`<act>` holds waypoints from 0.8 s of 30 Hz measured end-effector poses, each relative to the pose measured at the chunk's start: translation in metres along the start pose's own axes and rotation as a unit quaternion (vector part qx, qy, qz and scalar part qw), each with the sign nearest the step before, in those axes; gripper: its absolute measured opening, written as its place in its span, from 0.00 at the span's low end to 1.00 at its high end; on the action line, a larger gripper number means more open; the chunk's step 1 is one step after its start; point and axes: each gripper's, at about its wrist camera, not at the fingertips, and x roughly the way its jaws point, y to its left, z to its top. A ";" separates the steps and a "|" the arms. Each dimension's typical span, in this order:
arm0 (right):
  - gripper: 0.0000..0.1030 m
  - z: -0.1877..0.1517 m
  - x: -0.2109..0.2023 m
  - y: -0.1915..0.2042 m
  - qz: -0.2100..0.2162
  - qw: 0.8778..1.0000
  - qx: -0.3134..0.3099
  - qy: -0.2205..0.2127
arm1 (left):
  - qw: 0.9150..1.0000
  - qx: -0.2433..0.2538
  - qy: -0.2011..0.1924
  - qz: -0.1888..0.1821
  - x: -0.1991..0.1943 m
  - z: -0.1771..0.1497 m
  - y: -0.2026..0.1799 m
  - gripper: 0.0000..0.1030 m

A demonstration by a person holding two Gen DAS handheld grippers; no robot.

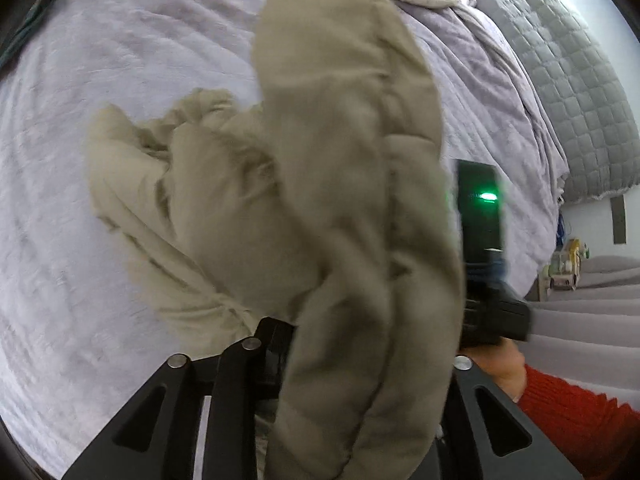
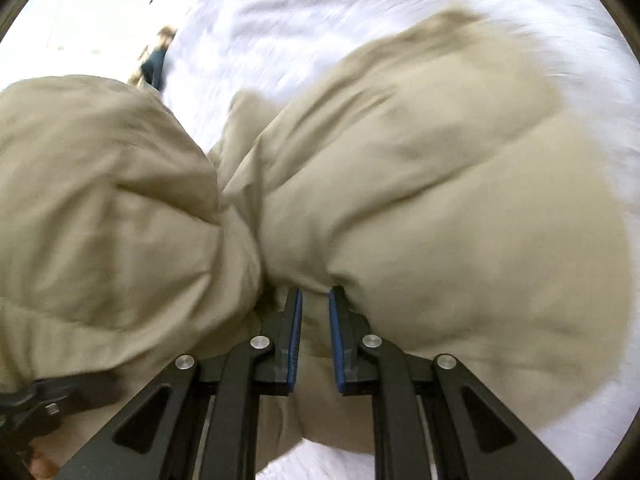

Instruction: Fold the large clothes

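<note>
Beige padded jacket (image 1: 328,184) is on the bed, over the pale lilac blanket (image 1: 80,200). Part of it lies crumpled on the blanket, part is lifted and hangs across my left view.

Left gripper (image 1: 360,360): the jacket drapes right over the jaws and hides the tips, so I cannot tell how far they are open or whether they pinch the fabric.

Right gripper (image 2: 315,300): jaws nearly closed, blue pads (image 2: 297,340) with a narrow gap, a fold of jacket pinched between them at the tips. I read that as a grip on the jacket.

In the left view I see the hand (image 1: 500,368) with a red sleeve (image 1: 580,420) holding the right gripper beside the jacket. Grey quilt (image 1: 580,100) at the far side of the bed. Both views are motion-blurred.
</note>
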 end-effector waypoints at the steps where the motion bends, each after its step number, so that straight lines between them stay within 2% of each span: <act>1: 0.15 -0.002 -0.009 -0.007 -0.008 1.000 0.005 -0.008 | 1.000 0.000 0.004 -0.006 0.008 0.004 -0.008 0.29; 2: 0.15 -0.002 -0.017 -0.013 -0.016 1.000 0.009 -0.015 | 1.000 0.005 0.007 -0.013 0.016 0.007 -0.014 0.31; 3: 0.15 -0.004 -0.025 -0.020 -0.024 0.999 0.013 -0.021 | 1.000 0.008 0.008 -0.021 0.025 0.011 -0.018 0.39; 4: 0.16 -0.007 -0.035 -0.029 -0.036 0.999 0.018 -0.027 | 0.999 0.006 0.010 -0.040 0.034 0.015 -0.022 0.51; 5: 0.17 -0.011 -0.043 -0.036 -0.043 0.998 0.022 -0.030 | 0.998 0.001 0.010 -0.058 0.042 0.016 -0.022 0.56; 6: 0.28 -0.014 -0.048 -0.040 -0.049 0.998 0.025 -0.030 | 0.998 -0.008 0.011 -0.068 0.049 0.018 -0.022 0.58; 7: 0.47 -0.019 -0.055 -0.045 -0.059 0.997 0.028 -0.030 | 0.997 -0.011 0.012 -0.072 0.054 0.020 -0.024 0.58; 8: 0.56 -0.023 -0.061 -0.049 -0.064 0.997 0.029 -0.031 | 0.997 -0.009 0.012 -0.076 0.060 0.022 -0.026 0.58; 9: 0.60 -0.030 -0.069 -0.052 -0.063 0.997 0.027 -0.036 | 0.997 -0.003 0.014 -0.080 0.068 0.025 -0.028 0.58; 11: 0.60 -0.039 -0.089 -0.061 -0.056 0.998 0.017 -0.039 | 0.996 0.004 0.017 -0.084 0.079 0.026 -0.028 0.63; 12: 0.60 -0.046 -0.098 -0.063 -0.051 0.998 0.010 -0.042 | 0.995 0.006 0.020 -0.094 0.084 0.028 -0.029 0.70; 15: 0.61 -0.069 -0.120 -0.058 -0.028 0.998 -0.014 -0.056 | 0.995 0.005 0.025 -0.099 0.094 0.036 -0.030 0.71; 17: 0.63 -0.085 -0.130 -0.052 -0.008 0.998 -0.027 -0.059 | 0.995 0.006 0.032 -0.091 0.104 0.042 -0.033 0.71; 21: 0.64 -0.096 -0.122 -0.013 -0.008 0.995 -0.076 -0.058 | 0.997 0.032 0.047 -0.052 0.110 0.055 -0.050 0.71; 22: 0.64 -0.111 -0.125 -0.007 -0.008 0.994 -0.089 -0.055 | 0.997 0.036 0.048 -0.047 0.110 0.056 -0.053 0.71; 24: 0.64 -0.111 -0.113 0.009 -0.019 0.992 -0.118 -0.048 | 0.997 0.044 0.051 -0.039 0.109 0.056 -0.057 0.71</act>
